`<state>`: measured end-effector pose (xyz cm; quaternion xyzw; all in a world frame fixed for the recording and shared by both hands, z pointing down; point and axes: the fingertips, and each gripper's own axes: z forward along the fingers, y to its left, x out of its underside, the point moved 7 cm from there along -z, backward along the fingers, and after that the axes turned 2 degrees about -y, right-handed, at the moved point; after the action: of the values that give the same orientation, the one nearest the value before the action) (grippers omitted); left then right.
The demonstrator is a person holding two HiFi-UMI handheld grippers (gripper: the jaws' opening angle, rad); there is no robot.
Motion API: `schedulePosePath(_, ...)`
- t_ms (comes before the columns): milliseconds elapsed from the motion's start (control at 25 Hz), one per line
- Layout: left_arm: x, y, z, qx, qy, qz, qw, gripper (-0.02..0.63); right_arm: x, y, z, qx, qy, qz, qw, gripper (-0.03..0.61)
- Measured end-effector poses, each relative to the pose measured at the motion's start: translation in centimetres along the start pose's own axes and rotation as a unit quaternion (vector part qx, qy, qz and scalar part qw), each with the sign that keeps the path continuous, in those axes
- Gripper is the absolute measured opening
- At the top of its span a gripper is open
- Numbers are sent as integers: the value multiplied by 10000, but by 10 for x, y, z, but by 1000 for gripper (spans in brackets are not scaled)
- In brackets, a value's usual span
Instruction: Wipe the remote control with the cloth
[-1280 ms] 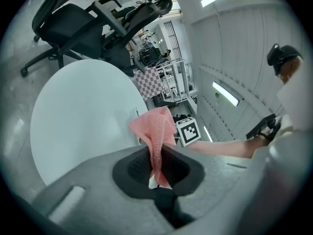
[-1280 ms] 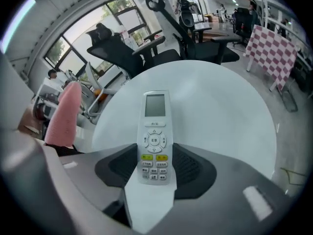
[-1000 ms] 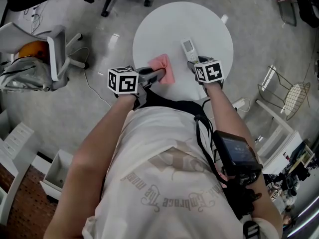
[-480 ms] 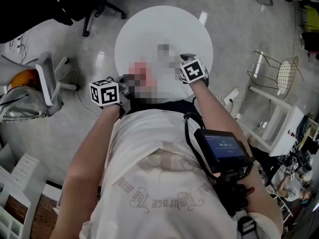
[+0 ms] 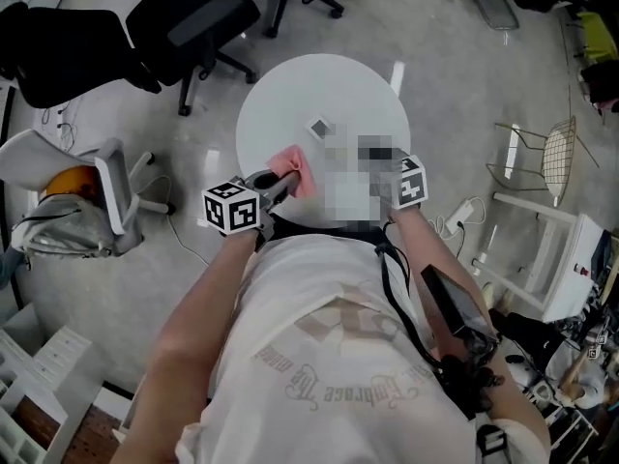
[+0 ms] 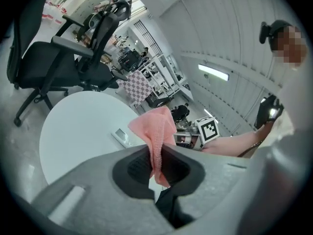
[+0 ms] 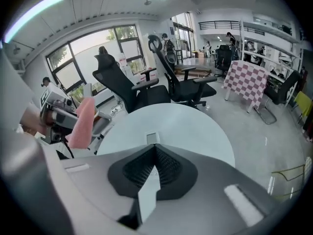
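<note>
My left gripper (image 6: 155, 155) is shut on a pink cloth (image 6: 156, 126), which stands up out of the jaws; in the head view the cloth (image 5: 293, 170) hangs over the near edge of the round white table (image 5: 329, 85). My right gripper (image 7: 155, 153) has its jaws closing tight on the white remote control (image 7: 148, 195). The remote runs lengthwise between the pads, and its screen end (image 5: 319, 127) pokes out beyond the tips over the table. A mosaic patch hides the right jaws in the head view. The two grippers hang close together, with the cloth (image 7: 82, 121) left of the remote.
Black office chairs (image 5: 193, 17) stand beyond the table. A white chair with an orange thing on it (image 5: 97, 191) is at the left. A wire chair (image 5: 556, 162) and white shelving (image 5: 551, 259) are at the right. A cable crosses the grey floor.
The remote lay on the table under the open right gripper; now the jaws hold it and it is raised. The left gripper has lifted the cloth off the table and rolled a little.
</note>
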<state>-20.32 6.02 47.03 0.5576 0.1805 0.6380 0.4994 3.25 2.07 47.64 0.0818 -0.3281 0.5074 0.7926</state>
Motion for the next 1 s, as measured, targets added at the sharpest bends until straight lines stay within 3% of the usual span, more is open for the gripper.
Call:
schedulePosePath(320,-3,-48,6,-314,-181,764,9964,20,1,11,-54,-496,-1050,-106,9932,5)
schedulePosePath(520,10,-76,16,-446,-187,980,9940,20,13,10,-96,-673,-1566,-276,9850,5)
schedulePosePath(1000,38,-123,35,-608,-387,1357,9881,20,47,3,-155,-907,-2148,-348,9718,5)
